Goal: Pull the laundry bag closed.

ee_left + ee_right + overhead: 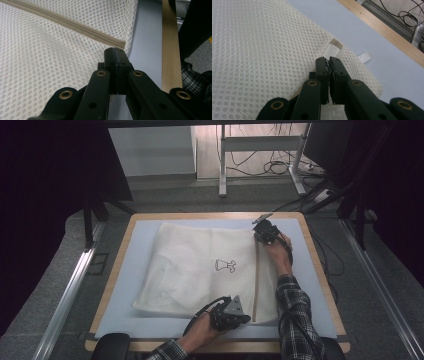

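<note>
A white mesh bag [200, 265] with a small black print lies flat on the blue-grey mat [137, 240]. A beige zipper [256, 280] runs along its right side. My left gripper [246, 318] is at the near end of the zipper, jaws pressed together on the bag's mesh edge [37, 62] just below the zipper's end [75, 25]. My right gripper [259, 238] is at the far end. In the right gripper view its jaws [327, 60] are shut on a small piece at the zipper's end, beside a beige tab [336, 44]; the mesh [262, 50] spreads to the left.
The mat covers a wooden table whose edge [171, 50] runs close past the bag's near corner. A small white label [365, 57] sticks out from the bag's far edge. Black frame posts and cables stand beyond the table.
</note>
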The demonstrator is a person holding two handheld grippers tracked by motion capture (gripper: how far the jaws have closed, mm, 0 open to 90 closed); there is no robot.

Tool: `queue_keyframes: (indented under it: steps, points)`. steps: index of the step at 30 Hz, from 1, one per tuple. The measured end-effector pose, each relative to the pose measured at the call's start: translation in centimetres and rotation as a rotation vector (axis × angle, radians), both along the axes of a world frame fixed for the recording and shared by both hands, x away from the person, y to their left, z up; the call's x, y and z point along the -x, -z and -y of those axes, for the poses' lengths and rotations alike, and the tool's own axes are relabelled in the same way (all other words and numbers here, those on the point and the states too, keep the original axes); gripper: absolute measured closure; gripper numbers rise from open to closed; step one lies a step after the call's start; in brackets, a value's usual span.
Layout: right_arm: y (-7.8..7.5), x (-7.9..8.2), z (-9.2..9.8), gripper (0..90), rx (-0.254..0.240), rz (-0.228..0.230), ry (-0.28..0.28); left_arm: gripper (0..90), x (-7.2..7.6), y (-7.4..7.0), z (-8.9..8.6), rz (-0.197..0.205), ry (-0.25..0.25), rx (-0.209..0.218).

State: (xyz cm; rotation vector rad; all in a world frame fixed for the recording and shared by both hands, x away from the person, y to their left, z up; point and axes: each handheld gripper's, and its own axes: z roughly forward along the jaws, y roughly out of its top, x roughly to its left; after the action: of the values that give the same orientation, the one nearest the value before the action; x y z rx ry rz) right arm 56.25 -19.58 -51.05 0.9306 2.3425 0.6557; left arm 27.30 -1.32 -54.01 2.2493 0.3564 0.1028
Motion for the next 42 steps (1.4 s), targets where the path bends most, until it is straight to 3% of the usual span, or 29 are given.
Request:
queue_keyframes:
  steps: [4,11,17,19,31,41,42]
  points:
    - [0.1,0.3,-0.3,85.3,0.018,0.013,0.006,90.0,0.1,0.0,0.0,0.01,0.001,-0.004]
    - [0.3,0.7,-0.2,84.5,-0.025,0.008,0.019,89.9,0.1,0.0,0.0,0.009,-0.001,-0.002]
    - [0.2,1.0,-0.1,79.0,-0.057,0.003,0.028,84.0,0.2,-0.2,0.0,0.031,-0.022,-0.008]
    - [0.2,1.4,-0.1,75.9,-0.076,0.004,0.03,77.8,0.2,-0.5,0.1,0.036,-0.025,-0.008]
    - [-0.4,2.7,0.0,63.9,-0.1,-0.003,0.022,59.9,0.5,-0.9,-0.1,0.062,-0.03,0.031]
    - [-1.0,4.1,0.6,50.8,-0.121,-0.025,0.017,44.0,1.3,-0.9,0.1,0.094,-0.01,0.013]
    - [-1.1,4.2,0.6,48.7,-0.131,-0.024,0.02,42.3,1.5,-0.9,0.0,0.08,-0.022,0.046]
